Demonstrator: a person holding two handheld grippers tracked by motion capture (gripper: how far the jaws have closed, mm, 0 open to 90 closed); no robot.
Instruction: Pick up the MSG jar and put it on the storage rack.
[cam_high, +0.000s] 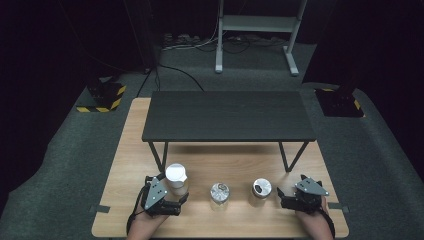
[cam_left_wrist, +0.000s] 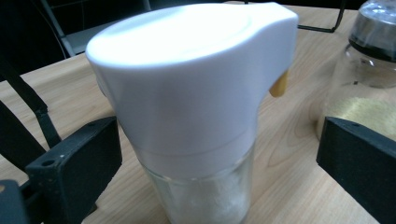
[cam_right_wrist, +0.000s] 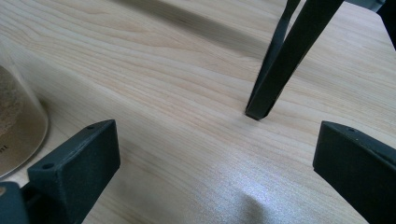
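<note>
High view: three jars stand in a row near the front edge of the desk (cam_high: 130, 150), under the front of a low black shelf (cam_high: 227, 116) on thin legs. The white-lidded jar (cam_high: 176, 178) is leftmost, upright, with the left gripper (cam_high: 181, 199) right at it, jaws reaching up and right around its base. The middle jar (cam_high: 219, 194) stands near it to the right; the right jar (cam_high: 260, 191) is just beside the right gripper (cam_high: 279, 194), which points left toward it without touching. The left hand is plainly the nearer one to the white-lidded jar. Open desk lies in front of the jars, though the front edge is close; behind them the shelf legs limit room.

Left gripper view: the white-lidded jar (cam_left_wrist: 196, 116) stands straight between the jaws, its long axis vertical, white powder in the glass below the lid. The jaws are wide open, one on each side with a gap to the glass, holding nothing. A straight squeeze would likely catch it low on the glass. The middle jar (cam_left_wrist: 364, 74) stands near the right-hand jaw, so that side is tight.

Right gripper view: the jaws are spread wide over bare desk, empty. The right jar's (cam_right_wrist: 18, 121) glass shows at the left edge, outside the jaws; a shelf leg (cam_right_wrist: 280, 60) stands ahead.
</note>
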